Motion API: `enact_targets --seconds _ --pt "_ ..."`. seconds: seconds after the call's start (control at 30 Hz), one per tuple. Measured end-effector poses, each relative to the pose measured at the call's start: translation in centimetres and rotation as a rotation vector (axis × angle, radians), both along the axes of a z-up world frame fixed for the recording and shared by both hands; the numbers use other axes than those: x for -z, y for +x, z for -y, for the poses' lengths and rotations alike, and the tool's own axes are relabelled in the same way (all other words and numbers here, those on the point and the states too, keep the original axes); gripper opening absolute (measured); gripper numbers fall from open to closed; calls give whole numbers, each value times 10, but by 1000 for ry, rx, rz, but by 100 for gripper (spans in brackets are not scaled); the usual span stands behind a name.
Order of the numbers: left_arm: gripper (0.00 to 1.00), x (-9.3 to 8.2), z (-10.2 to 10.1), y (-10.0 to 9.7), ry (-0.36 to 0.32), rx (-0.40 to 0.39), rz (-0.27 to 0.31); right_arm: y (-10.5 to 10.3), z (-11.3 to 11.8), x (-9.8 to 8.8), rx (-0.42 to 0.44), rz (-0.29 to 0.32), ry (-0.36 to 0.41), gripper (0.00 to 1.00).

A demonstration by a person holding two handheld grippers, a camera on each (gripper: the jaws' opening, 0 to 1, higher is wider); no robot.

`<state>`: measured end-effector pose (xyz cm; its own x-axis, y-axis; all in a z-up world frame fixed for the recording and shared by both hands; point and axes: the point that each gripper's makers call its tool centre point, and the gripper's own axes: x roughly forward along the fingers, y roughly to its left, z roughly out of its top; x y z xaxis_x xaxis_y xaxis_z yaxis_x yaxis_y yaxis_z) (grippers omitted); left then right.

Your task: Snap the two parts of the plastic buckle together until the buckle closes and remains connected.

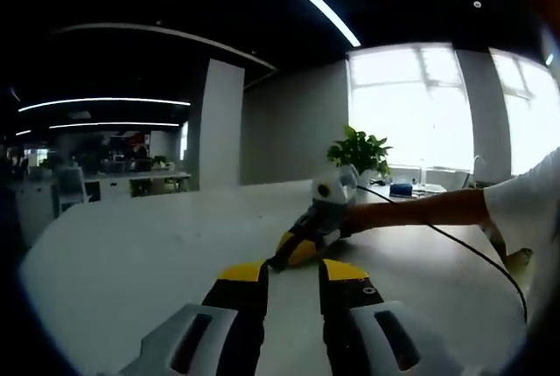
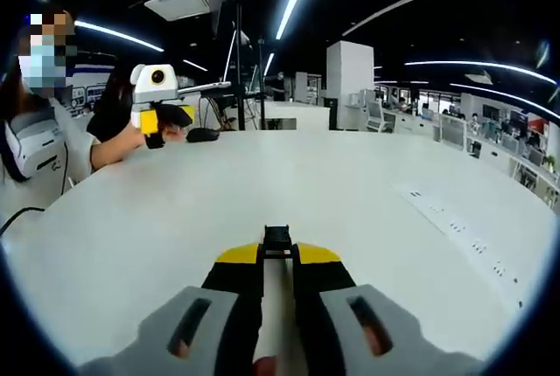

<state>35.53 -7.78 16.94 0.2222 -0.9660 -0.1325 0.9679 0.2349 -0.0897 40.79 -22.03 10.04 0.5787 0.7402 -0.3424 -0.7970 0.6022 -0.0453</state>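
Note:
A small black buckle part (image 2: 277,237) sticks out from the tips of my right gripper (image 2: 277,254), whose yellow-and-black jaws are shut on it just above the white table (image 2: 350,184). In the left gripper view, my left gripper (image 1: 293,273) stands open, with bare table showing between its jaws. Ahead of it, a hand holds the right gripper (image 1: 302,240) low over the table, tips pointing towards the camera. In the right gripper view, the left gripper (image 2: 162,114) is far off at upper left. A small dark object (image 2: 203,135) lies beside it; I cannot tell what it is.
A black cable (image 1: 472,249) trails over the table at the right, near a white sleeve (image 1: 525,210). A potted plant (image 1: 359,150) stands at the table's far edge. A long white strip (image 2: 455,227) lies on the right. A seated person (image 2: 44,149) is at the left.

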Motion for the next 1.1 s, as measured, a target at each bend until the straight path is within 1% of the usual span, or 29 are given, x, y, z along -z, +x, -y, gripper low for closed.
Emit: enact_targets --seconds 0.13,0.37,0.47,0.6,0.73,0.8,0.93,1.1 --pt "23 1 1 -4 12 25 -11 3 3 -1 0 -15 -2 10" --pt "23 0 1 -6 12 36 -17 3 -3 2 -20 -40 -31 11" --pt "23 -1 1 -7 14 39 -16 5 -1 3 -23 -52 -38 11" --pt "23 -1 1 -6 15 38 -17 5 0 6 -25 -82 -35 11" --pt "23 0 1 -6 19 38 -16 5 0 5 -27 -84 -35 11" --pt "23 -1 2 -7 18 40 -17 4 -1 5 -30 -81 -36 13" --pt "23 -1 2 -6 17 37 -18 2 -4 4 -34 -90 -27 20" --pt "23 -1 2 -5 18 36 -18 4 -1 4 -21 -90 -22 24"
